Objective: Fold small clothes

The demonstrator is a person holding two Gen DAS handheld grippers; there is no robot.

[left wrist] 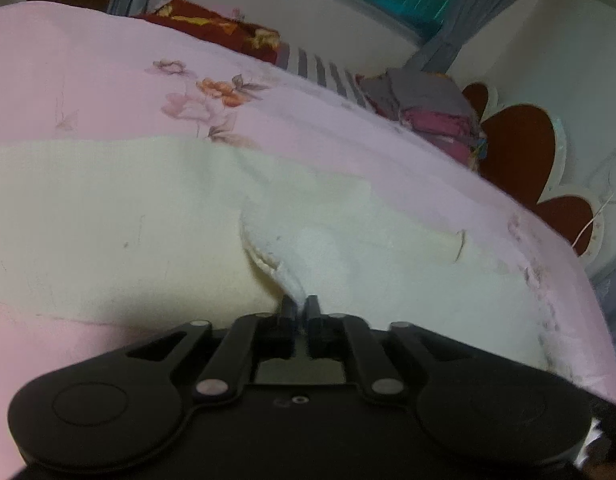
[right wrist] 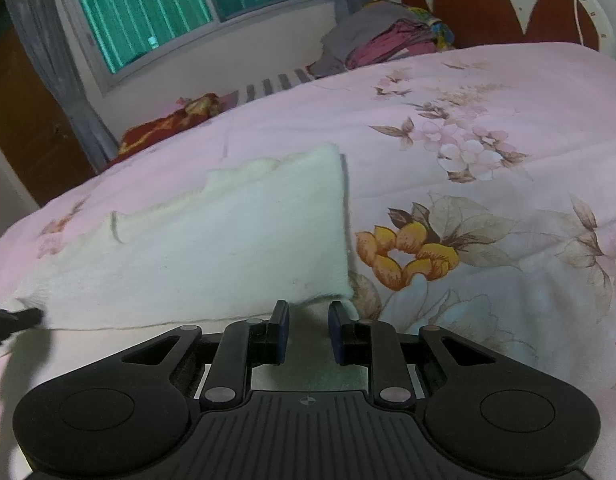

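A small cream-white cloth (left wrist: 128, 216) lies spread on the pink flowered bedcover (left wrist: 88, 80). One corner of it is drawn up into a peak between the tips of my left gripper (left wrist: 300, 307), whose jaws stand almost together and pinch it. In the right wrist view the same white cloth (right wrist: 228, 236) lies with a folded upper layer, its near right corner beside the right finger. My right gripper (right wrist: 308, 316) hovers just at that near edge, jaws apart, nothing pinched between the pads. The left gripper's black tip (right wrist: 12, 318) shows at the cloth's near left corner.
A pile of grey and pink clothes (right wrist: 379, 40) sits by the red-and-white headboard (right wrist: 487, 0). A red patterned blanket (right wrist: 168, 124) lies at the bed's far side under the window (right wrist: 168, 8). The bed edge drops off at the right in the left wrist view.
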